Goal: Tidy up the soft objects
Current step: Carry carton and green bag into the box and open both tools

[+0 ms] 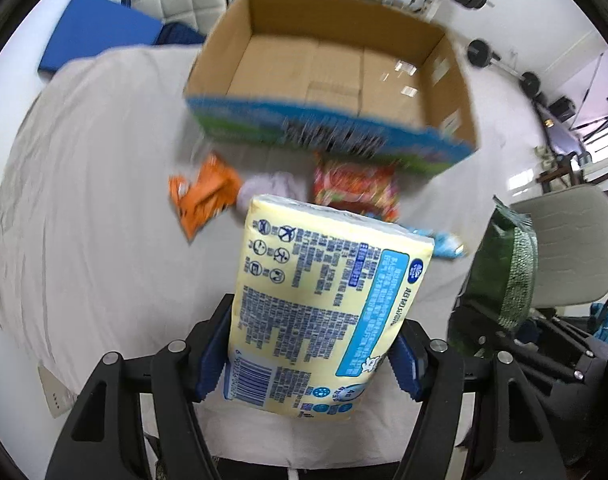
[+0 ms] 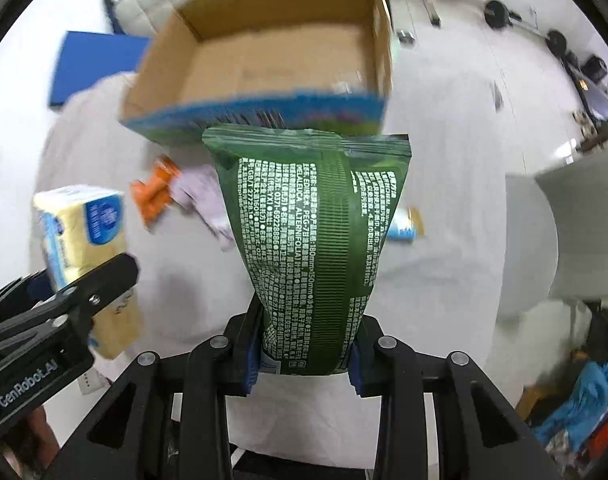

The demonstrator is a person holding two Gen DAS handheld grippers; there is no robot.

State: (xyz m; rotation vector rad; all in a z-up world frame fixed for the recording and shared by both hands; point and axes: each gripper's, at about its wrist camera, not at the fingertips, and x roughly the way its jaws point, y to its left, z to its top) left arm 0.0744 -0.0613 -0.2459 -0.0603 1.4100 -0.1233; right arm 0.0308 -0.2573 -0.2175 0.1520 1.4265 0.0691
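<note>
The left hand-held gripper (image 1: 308, 354) is closed on a yellow tissue pack (image 1: 320, 304), its blue pads pressing the pack's lower sides. The pack stands up from the jaws, lifted above the table (image 1: 104, 200), which is covered by a pale cloth. In the right wrist view the same tissue pack (image 2: 84, 232) shows at the left, with the left hand-held gripper (image 2: 70, 294) clamped on it.

The right hand-held gripper (image 2: 304, 354) is closed on a green pouch (image 2: 312, 240) printed with white text; the pads squeeze its bottom end and its sealed top edge points toward the box. The left wrist view catches the green pouch (image 1: 500, 272) at its right side.

An open cardboard box (image 1: 332, 76) with a blue and green printed side sits on the far part of the table; its inside shows only bare cardboard. Between the box and the grippers, loose things lie on the cloth: an orange packet (image 1: 200, 196), a pale lilac cloth bundle (image 1: 272, 188) just beside it, a red packet (image 1: 356, 188) close under the box's front wall, and a small blue packet (image 1: 448, 246) partly hidden behind the tissue pack. Both views are blurred, so finer print on these is unreadable.

A blue mat (image 1: 96, 36) lies beyond the table at the far left, and a pale chair (image 1: 572, 248) stands at the right.
</note>
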